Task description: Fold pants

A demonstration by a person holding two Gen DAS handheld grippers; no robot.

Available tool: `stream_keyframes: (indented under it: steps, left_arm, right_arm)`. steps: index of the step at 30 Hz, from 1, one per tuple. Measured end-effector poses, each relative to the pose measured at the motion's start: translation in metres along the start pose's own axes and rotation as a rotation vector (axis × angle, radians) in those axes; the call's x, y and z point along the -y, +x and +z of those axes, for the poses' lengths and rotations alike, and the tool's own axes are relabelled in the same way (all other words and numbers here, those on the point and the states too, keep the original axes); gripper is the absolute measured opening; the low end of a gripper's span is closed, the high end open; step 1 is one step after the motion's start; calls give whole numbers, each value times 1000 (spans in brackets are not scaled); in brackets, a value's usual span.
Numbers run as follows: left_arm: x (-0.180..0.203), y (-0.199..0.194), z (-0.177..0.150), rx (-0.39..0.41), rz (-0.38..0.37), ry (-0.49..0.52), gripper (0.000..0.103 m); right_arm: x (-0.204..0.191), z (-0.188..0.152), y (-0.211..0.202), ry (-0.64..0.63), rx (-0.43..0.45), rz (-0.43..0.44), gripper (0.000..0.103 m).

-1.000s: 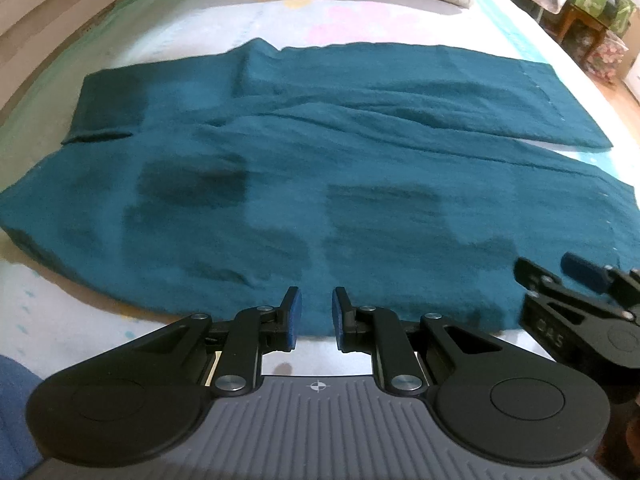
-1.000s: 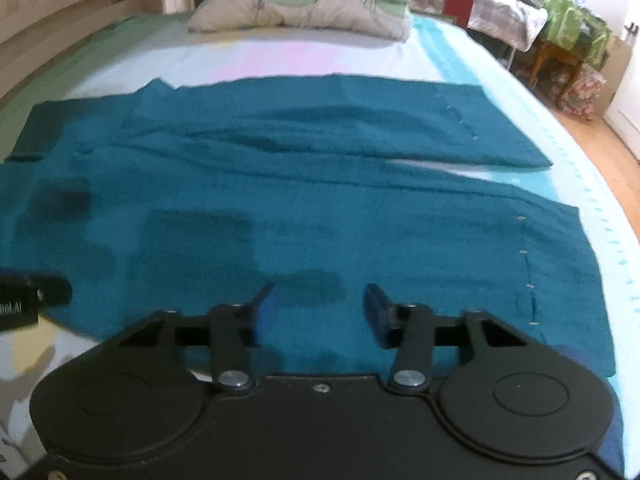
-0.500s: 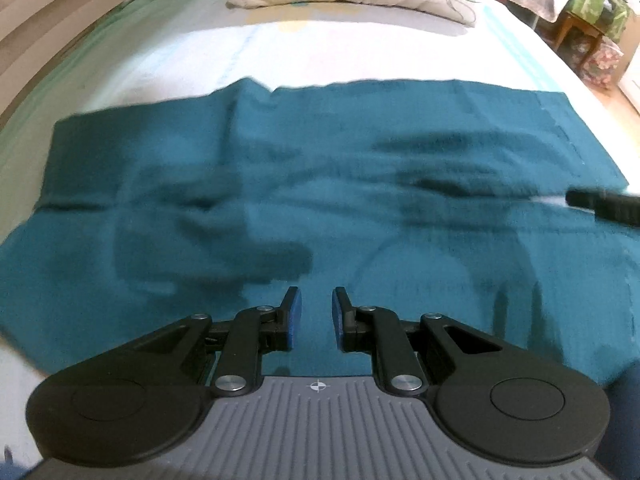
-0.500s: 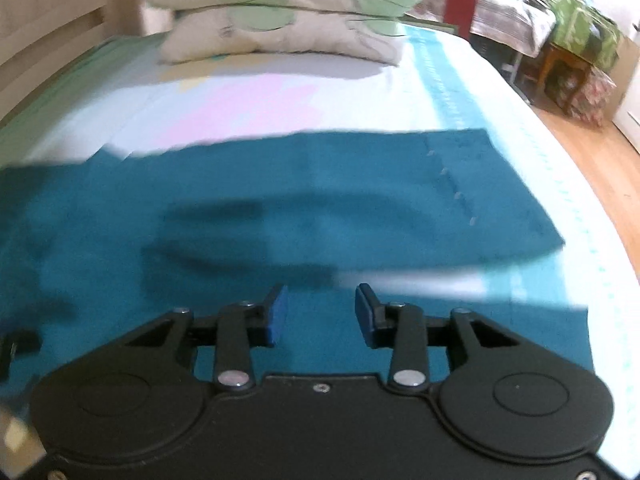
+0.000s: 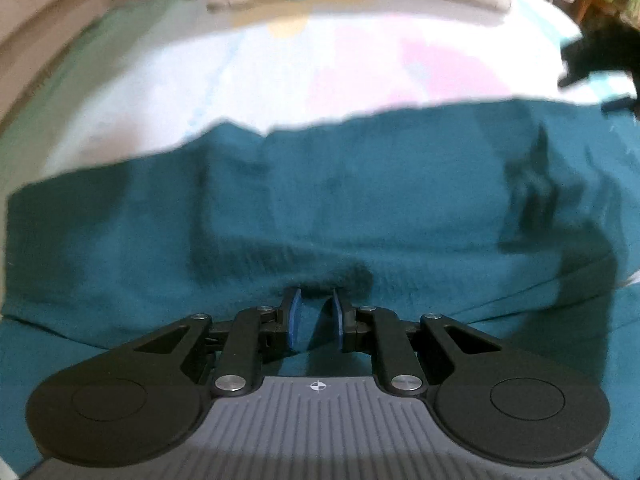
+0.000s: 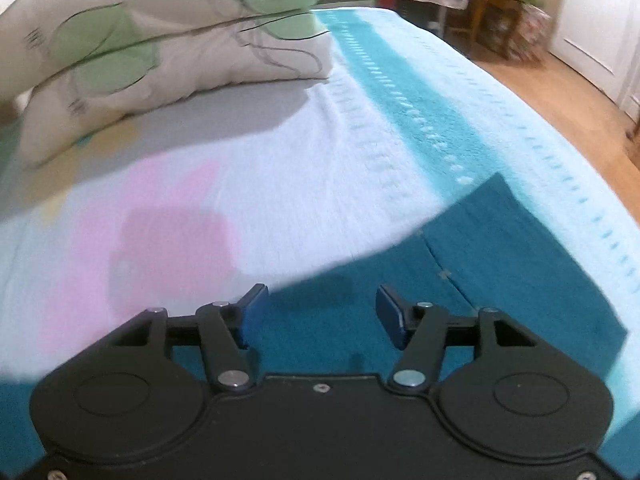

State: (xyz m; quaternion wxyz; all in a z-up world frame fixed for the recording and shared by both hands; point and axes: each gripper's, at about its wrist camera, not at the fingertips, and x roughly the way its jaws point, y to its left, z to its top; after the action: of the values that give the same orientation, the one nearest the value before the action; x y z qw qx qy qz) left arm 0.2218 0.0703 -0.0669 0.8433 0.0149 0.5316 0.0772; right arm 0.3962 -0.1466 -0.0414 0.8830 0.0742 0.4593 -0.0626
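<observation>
Pastel bedspread [image 6: 304,184] on a bed, leaf-print pillows [image 6: 168,44] at 11 o'clock, wood floor [image 6: 560,92] at 2 o'clock, teal pants [image 5: 320,208] spread flat, left gripper [image 5: 315,300] parted over cloth, right gripper [image 6: 320,300] wide apart, holding nothing

No readable text, brand or number shows in either view; the only mark is a small white crosshair sign [image 5: 318,385] on the left gripper's ribbed grey housing [image 5: 320,432].

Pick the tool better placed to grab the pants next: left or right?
Left, probably. The left tool is low on the pants, fabric bunched at its tips. The right tool is wide open above the hem, mostly facing bare sheet.
</observation>
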Motion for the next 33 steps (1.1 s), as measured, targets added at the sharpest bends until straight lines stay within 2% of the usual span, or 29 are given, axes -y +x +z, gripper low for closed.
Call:
stream_keyframes:
  steps: [1,3,7,8,9,11,13,16,21,24,29,33]
  left_arm:
    - [0,8,-2,-22,-2,4,17]
    - [1,8,-7,13,7,20,16]
    - [11,6,-14,31,43,86,16]
    - [11,5,-14,35,45,91,16]
    - [11,4,-16,39,46,95,16]
    - [10,4,-15,39,44,97,16]
    - [9,0,-15,35,31,84,16]
    - [1,-6,-7,23,-27,29,16]
    - [-12,-34,7,78,-107,-41,16]
    - [-16,-47,20,91,-178,-81,16]
    - [-23,-48,42,66,-324,-212,17]
    - [-19,-35,54,19,-330,-240,17]
  right_arm:
    - [-3,5,9,20,2,-18,64]
    - [-9,9,26,50,-6,-57,64]
    - [-7,8,53,127,-99,-158,61]
    - [-4,5,53,149,-96,-159,59]
    - [-3,4,51,157,-81,-164,53]
    - [-2,3,46,122,-70,-157,19]
    - [3,2,39,105,-62,-130,9]
    - [20,-2,20,128,-44,-69,8]
    - [41,-20,-40,49,45,11,8]
    - [60,-39,-69,37,59,49,8]
    - [81,-77,-86,35,46,75,8]
    - [88,-93,-81,62,34,95,8]
